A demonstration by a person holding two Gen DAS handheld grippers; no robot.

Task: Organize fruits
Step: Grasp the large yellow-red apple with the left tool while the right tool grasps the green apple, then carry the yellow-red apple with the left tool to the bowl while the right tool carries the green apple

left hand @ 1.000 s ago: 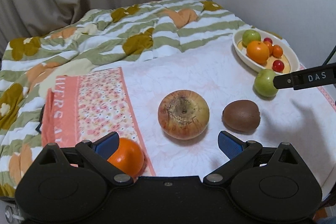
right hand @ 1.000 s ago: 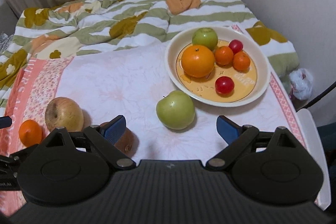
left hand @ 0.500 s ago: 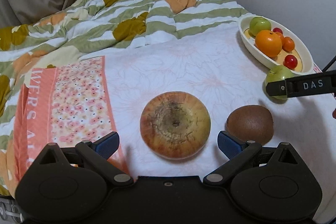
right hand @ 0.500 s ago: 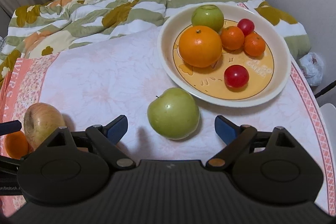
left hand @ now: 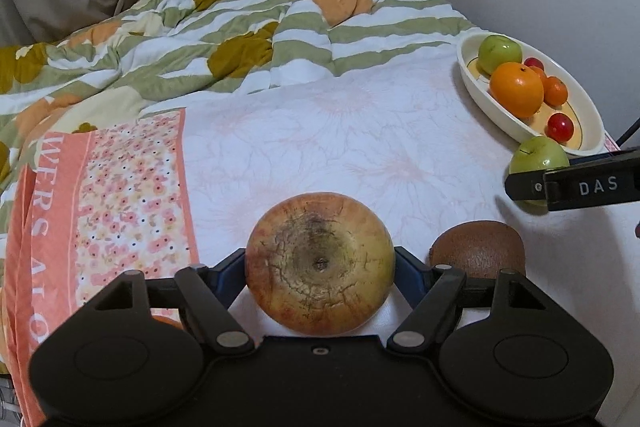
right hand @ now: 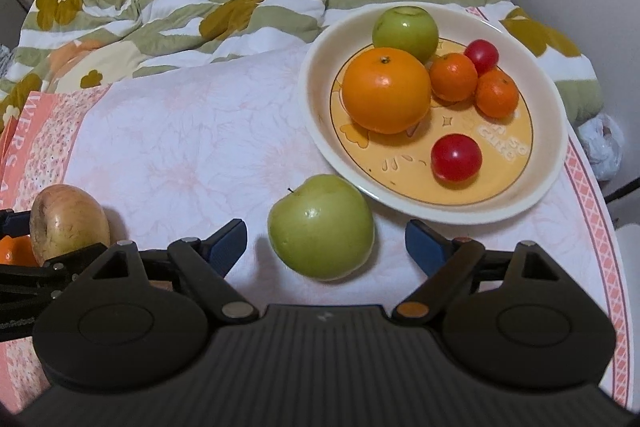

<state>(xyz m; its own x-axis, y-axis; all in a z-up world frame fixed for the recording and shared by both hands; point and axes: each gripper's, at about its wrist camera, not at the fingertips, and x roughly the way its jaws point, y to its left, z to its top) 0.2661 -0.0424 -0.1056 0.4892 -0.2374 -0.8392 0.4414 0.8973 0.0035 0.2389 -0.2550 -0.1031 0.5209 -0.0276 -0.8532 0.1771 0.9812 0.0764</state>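
A reddish-yellow apple [left hand: 320, 263] lies stem-end up on the white sheet between the blue pads of my left gripper [left hand: 320, 269]. Its jaws are closing and both pads touch the apple's sides. A brown kiwi [left hand: 478, 249] rests just right of it. A loose green apple [right hand: 320, 227] lies between the fingers of my right gripper [right hand: 326, 247]. Those jaws are closing slightly, with a gap on each side of the fruit. Behind it stands the cream bowl [right hand: 310, 99] holding a large orange, a green apple, two small oranges and two red fruits.
A small orange [right hand: 16, 253] lies left of the reddish apple, mostly hidden. A rumpled striped quilt [left hand: 240, 39] covers the far part of the bed. A pink floral towel [left hand: 120, 187] lies at the left. The wall is close behind the bowl.
Both grippers came down and forward over their fruit. The left jaws narrowed from wide open onto the reddish apple. The right jaws narrowed a little around the green apple.
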